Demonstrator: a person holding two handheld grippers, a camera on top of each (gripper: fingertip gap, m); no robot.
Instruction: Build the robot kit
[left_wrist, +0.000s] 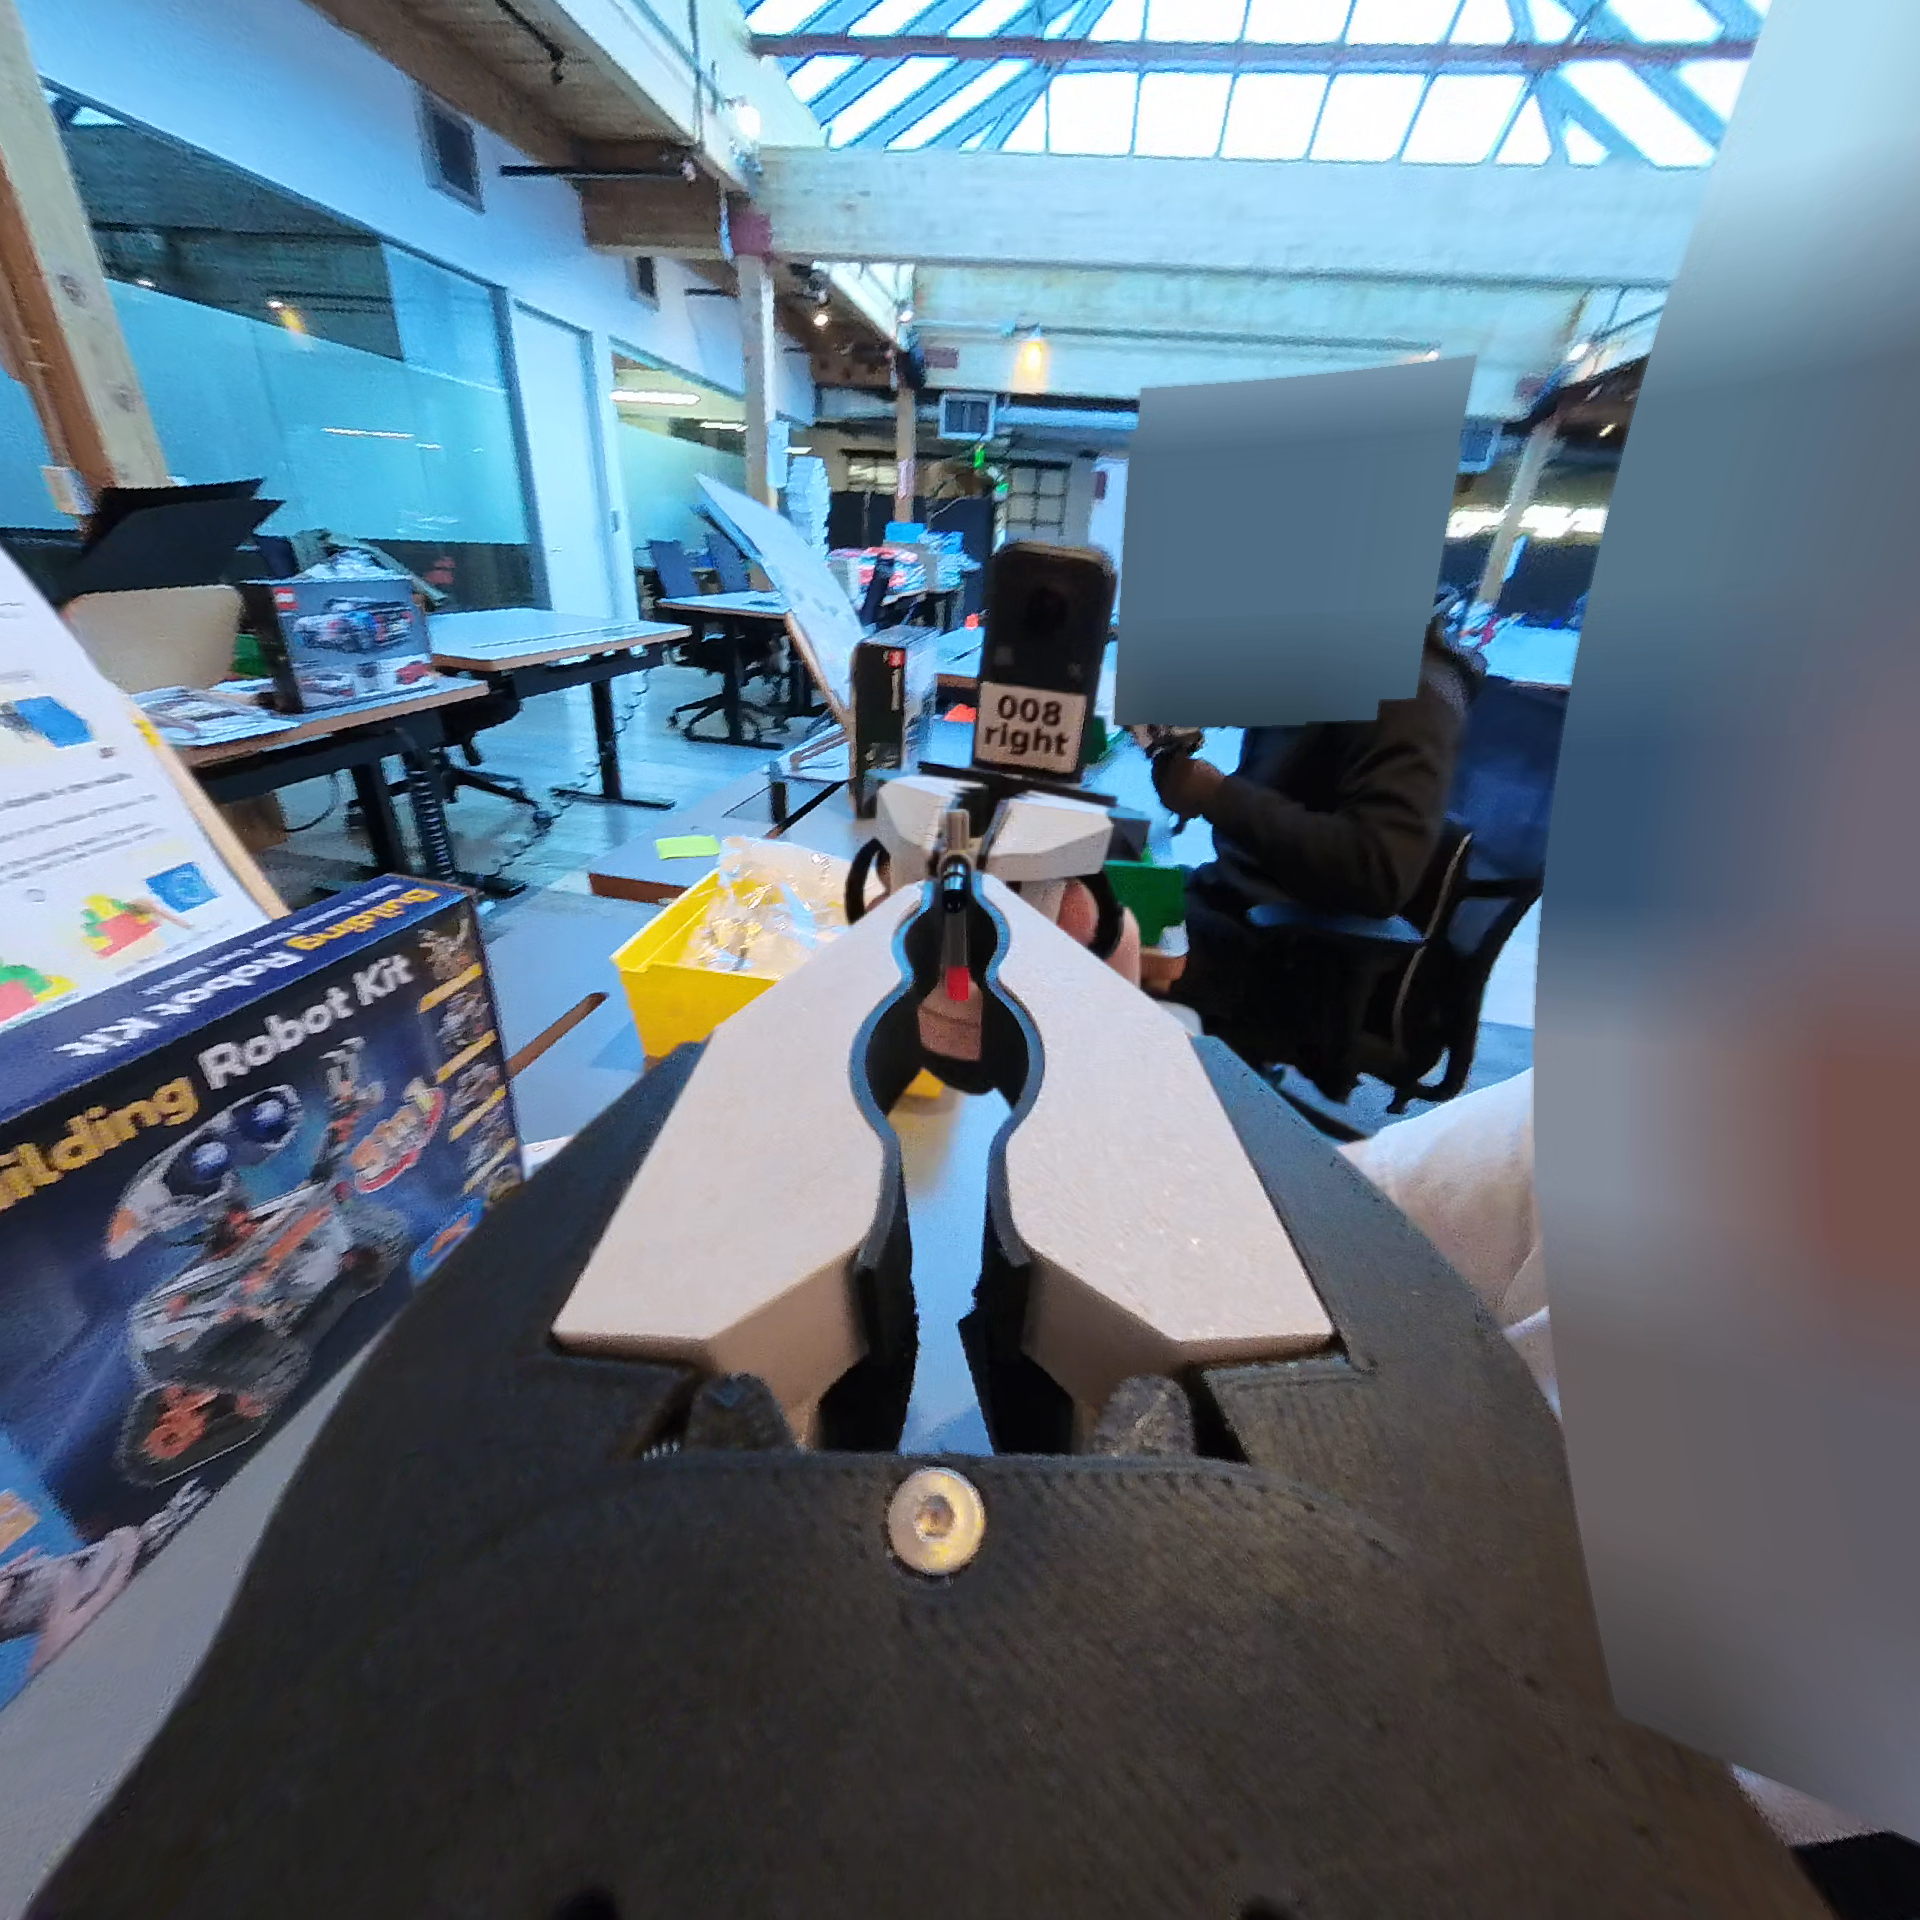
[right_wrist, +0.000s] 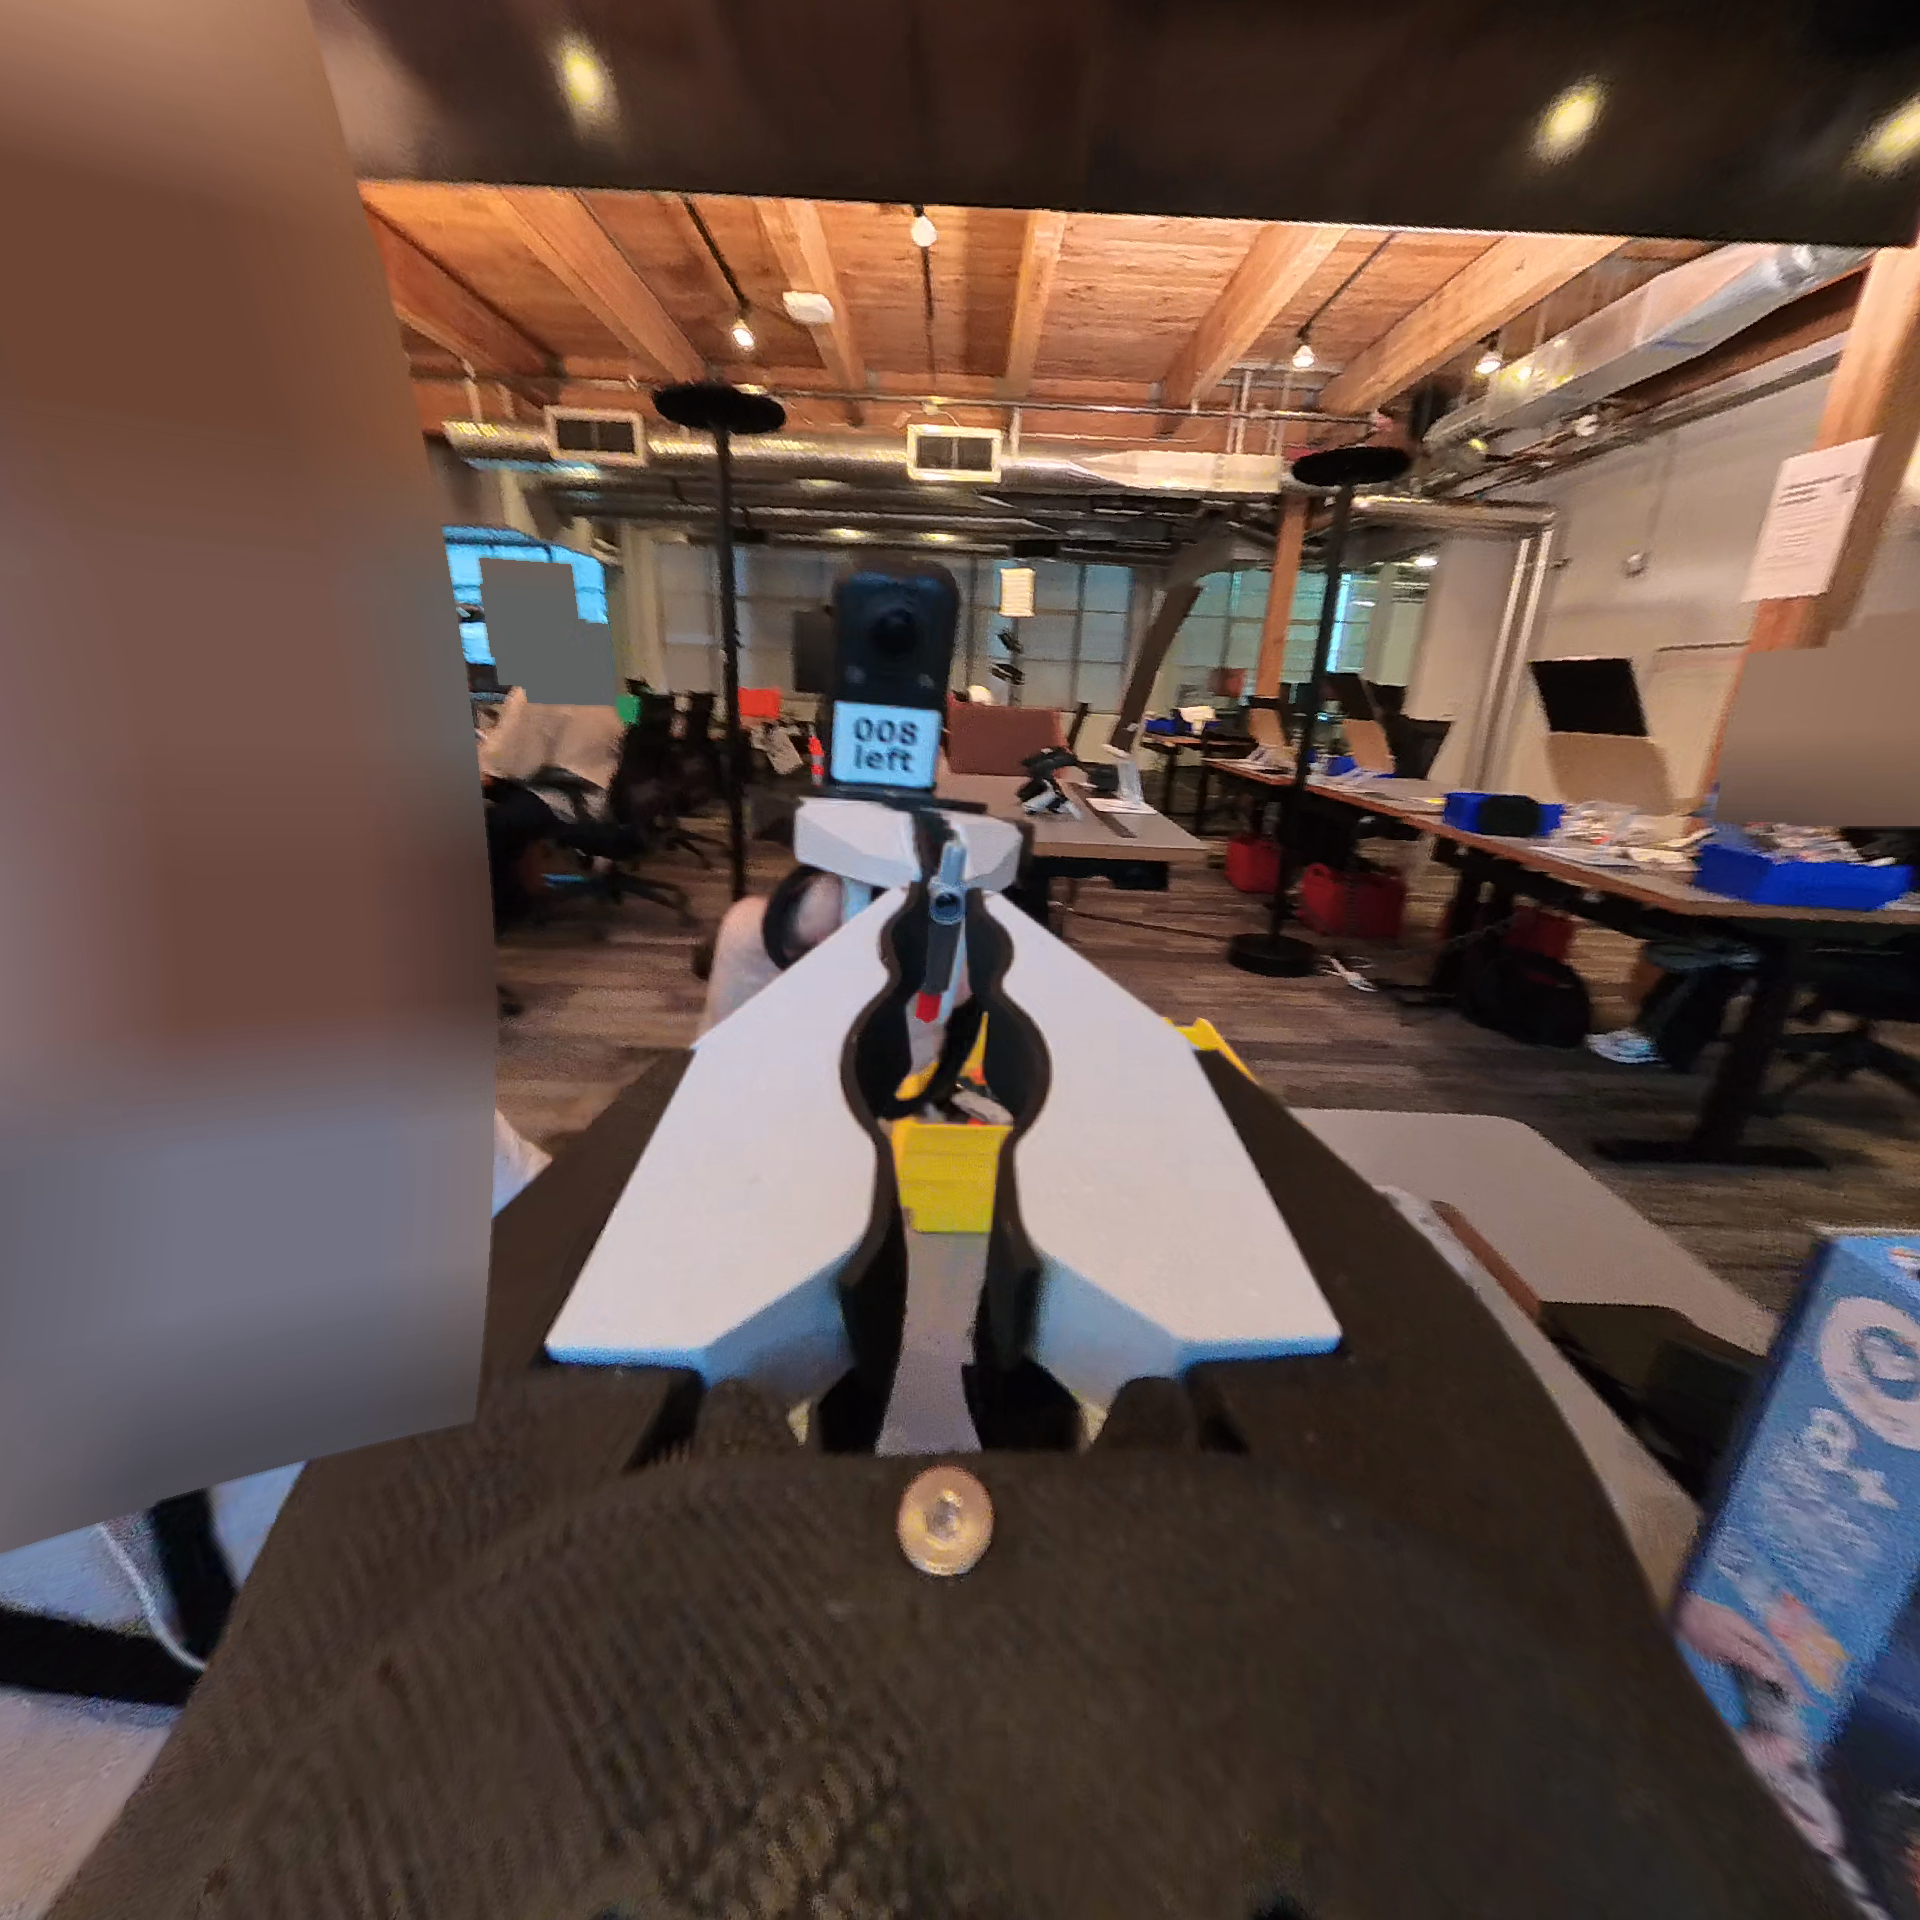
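My two grippers face each other tip to tip above a grey table (left_wrist: 551, 966). My left gripper (left_wrist: 952, 896) is shut on a thin black and grey rod piece (left_wrist: 954, 940) with a red end that lies in the gap between its fingers. My right gripper (right_wrist: 940, 906) is shut on the same piece (right_wrist: 940, 935), grey at the tip, dark behind, red at the near end. The right gripper also shows in the left wrist view (left_wrist: 958, 831), and the left gripper in the right wrist view (right_wrist: 940, 831). A hand shows behind each far gripper.
A yellow bin (left_wrist: 675, 977) with clear plastic bags stands on the table below the grippers; it also shows in the right wrist view (right_wrist: 945, 1164). A blue kit box (left_wrist: 239, 1195) and a printed sheet (left_wrist: 83, 810) stand at the left. A person (left_wrist: 1330, 831) sits beyond. Less than 4 cm separates the two grippers' tips.
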